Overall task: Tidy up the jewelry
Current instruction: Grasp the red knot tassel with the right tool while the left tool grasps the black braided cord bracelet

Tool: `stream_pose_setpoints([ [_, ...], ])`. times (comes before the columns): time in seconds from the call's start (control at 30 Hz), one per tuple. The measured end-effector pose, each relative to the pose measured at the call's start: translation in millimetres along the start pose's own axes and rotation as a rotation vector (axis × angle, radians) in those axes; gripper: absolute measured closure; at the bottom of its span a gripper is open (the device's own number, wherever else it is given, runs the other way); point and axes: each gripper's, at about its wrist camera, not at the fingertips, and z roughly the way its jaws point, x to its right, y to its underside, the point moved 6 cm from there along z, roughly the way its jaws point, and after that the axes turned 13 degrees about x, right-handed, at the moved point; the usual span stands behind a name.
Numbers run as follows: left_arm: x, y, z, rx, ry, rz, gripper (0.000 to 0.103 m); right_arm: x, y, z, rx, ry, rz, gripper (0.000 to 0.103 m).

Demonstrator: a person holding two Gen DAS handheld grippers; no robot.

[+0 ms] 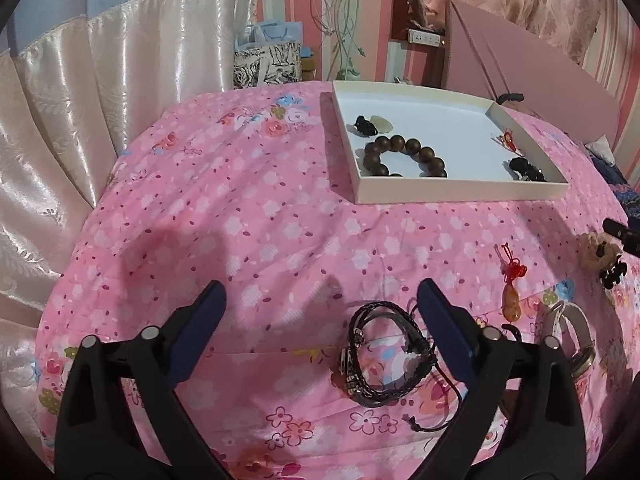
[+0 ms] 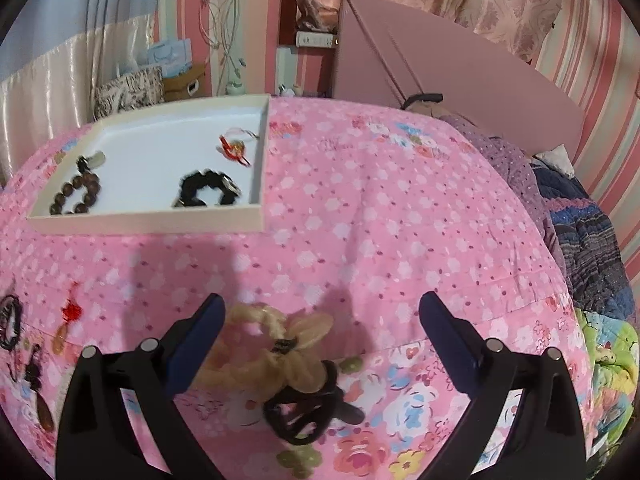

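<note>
Jewelry is split between the white tray [image 1: 460, 192] ahead of both tongs and the pink bed cover [image 1: 260, 240] under them. In the tray I see a bead bracelet [image 1: 404, 158], a black scrunchie [image 2: 208, 190], a red charm [image 2: 236, 148] and a small dark piece with a pale stone [image 1: 370, 124].

My left tongs [image 1: 322, 300] are spread wide and hold nothing; a black cord bracelet [image 1: 384, 356] lies just inside the right-hand finger [image 1: 444, 328], touching or nearly so. My right tongs [image 2: 320, 312] are also wide apart and empty, with a blond hair tie [image 2: 276, 344] and a black clip [image 2: 304, 412] between the fingers, nearer the left one.

I judge the step in hand is picking up what lies between each pair. For the left, I would shift a little to the right so the cords sit midway, then press down into the soft cover before closing, or the loops may slip out. For the right, I would close on the bulky blond part, not the clip. An orange pendant [image 1: 510, 300] and a ring-shaped piece [image 1: 576, 332] wait beyond the left tongs' right finger.
</note>
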Motion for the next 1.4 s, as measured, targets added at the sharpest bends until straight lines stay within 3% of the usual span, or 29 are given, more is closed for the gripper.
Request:
stream_pose_setpoints([
  [0.27,0,3,-6,-0.007,0.014,0.001,0.011,-34,-6,-20,0.042,-0.042,0.020,0.006],
  [0.43,0,4,-11,0.005,0.008,0.014,0.012,-67,-2,-31,0.042,-0.103,0.033,0.015],
  [0.63,-1,8,-14,0.007,0.006,0.021,0.014,-122,4,-32,0.005,-0.173,-0.036,0.025],
  [0.8,-5,13,-6,-0.024,0.011,0.016,0.020,-164,13,-28,-0.036,-0.215,-0.134,0.026],
  [1.0,-4,21,3,-0.073,0.035,0.012,0.028,-185,26,-14,-0.105,-0.223,-0.178,0.039],
  [1.1,1,28,9,-0.107,0.058,0.016,0.033,-187,35,-5,-0.143,-0.219,-0.195,0.048],
  [1.2,6,35,17,-0.142,0.079,0.024,0.047,-186,39,-2,-0.155,-0.233,-0.183,0.050],
  [1.3,10,39,23,-0.161,0.079,0.031,0.060,-188,38,-1,-0.158,-0.259,-0.172,0.065],
  [1.4,13,39,22,-0.154,0.087,0.037,0.075,-192,40,-3,-0.161,-0.281,-0.176,0.074],
])
